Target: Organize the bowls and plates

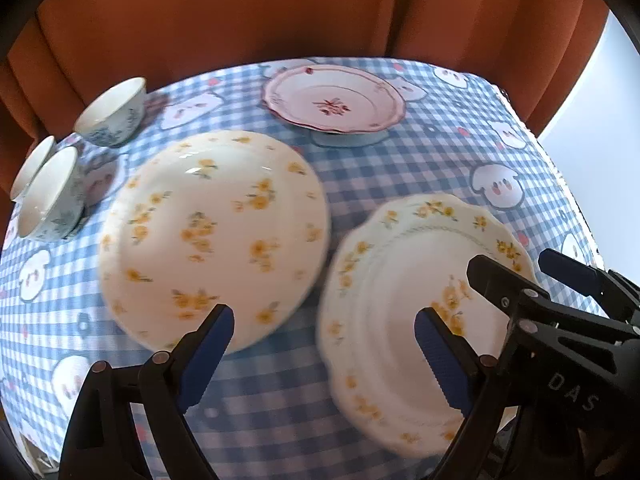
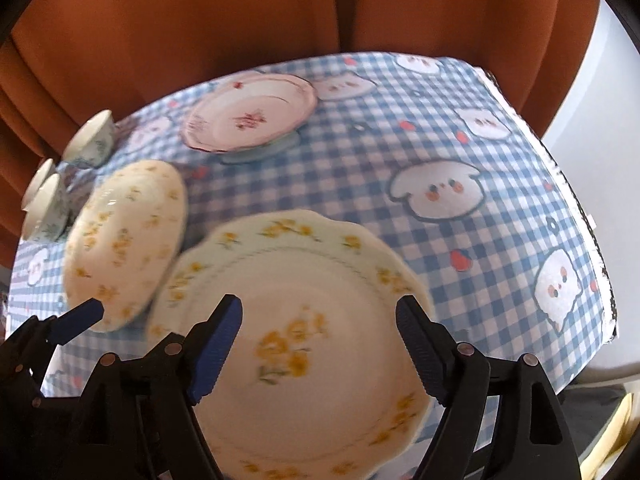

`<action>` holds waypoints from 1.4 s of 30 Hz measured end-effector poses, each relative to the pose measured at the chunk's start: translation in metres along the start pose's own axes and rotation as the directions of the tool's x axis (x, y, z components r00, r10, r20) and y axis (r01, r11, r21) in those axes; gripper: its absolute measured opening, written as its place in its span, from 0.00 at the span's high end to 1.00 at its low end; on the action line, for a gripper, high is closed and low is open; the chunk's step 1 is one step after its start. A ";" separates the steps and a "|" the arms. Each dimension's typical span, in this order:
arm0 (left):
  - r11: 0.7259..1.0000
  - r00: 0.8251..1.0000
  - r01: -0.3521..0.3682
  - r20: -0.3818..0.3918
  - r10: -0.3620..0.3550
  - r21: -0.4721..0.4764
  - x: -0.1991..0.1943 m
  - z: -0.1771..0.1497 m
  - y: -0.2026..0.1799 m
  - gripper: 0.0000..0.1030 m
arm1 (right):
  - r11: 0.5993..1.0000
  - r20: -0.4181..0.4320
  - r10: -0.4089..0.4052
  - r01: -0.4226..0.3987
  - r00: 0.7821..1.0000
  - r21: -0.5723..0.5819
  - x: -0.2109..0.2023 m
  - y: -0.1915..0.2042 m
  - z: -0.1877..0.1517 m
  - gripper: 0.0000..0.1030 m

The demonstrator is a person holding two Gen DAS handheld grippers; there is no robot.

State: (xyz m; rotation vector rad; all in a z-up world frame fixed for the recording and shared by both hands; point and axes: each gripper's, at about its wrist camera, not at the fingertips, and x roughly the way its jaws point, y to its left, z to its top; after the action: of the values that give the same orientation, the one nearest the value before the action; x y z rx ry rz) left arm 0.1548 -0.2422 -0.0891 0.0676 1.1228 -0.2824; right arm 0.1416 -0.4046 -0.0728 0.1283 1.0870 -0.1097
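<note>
A round white plate with yellow flowers lies on the checked tablecloth; it also shows in the right wrist view. A scalloped yellow-flowered plate lies to its right and fills the right wrist view. A pink-rimmed plate rests on a light blue upturned dish at the back. My left gripper is open above the gap between the two yellow plates. My right gripper is open above the scalloped plate and appears in the left view. Both are empty.
Three small white bowls with blue-green patterns stand at the far left. The blue checked tablecloth covers the table. Orange curtains hang behind. The table's right edge is close.
</note>
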 end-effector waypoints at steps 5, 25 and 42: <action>1.000 1.000 -0.018 0.023 0.018 -0.016 -0.015 -0.001 0.029 0.10 | 0.999 0.037 0.036 -0.036 0.999 0.008 -0.013 0.032 -0.001 0.21; 0.980 0.986 -0.152 0.049 0.159 -0.130 0.006 0.035 0.127 0.10 | 0.996 0.092 0.084 -0.081 0.992 -0.035 0.019 0.126 0.047 0.21; 0.974 0.986 -0.163 0.002 0.165 -0.156 0.061 0.051 0.141 0.17 | 0.997 -0.015 0.061 -0.062 0.998 -0.045 0.103 0.144 0.071 0.40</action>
State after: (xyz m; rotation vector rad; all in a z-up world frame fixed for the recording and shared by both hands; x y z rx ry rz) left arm 0.2606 -0.1283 -0.1336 0.0192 1.1144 -0.0472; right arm 0.2734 -0.2761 -0.1242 0.1212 1.0971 -0.0289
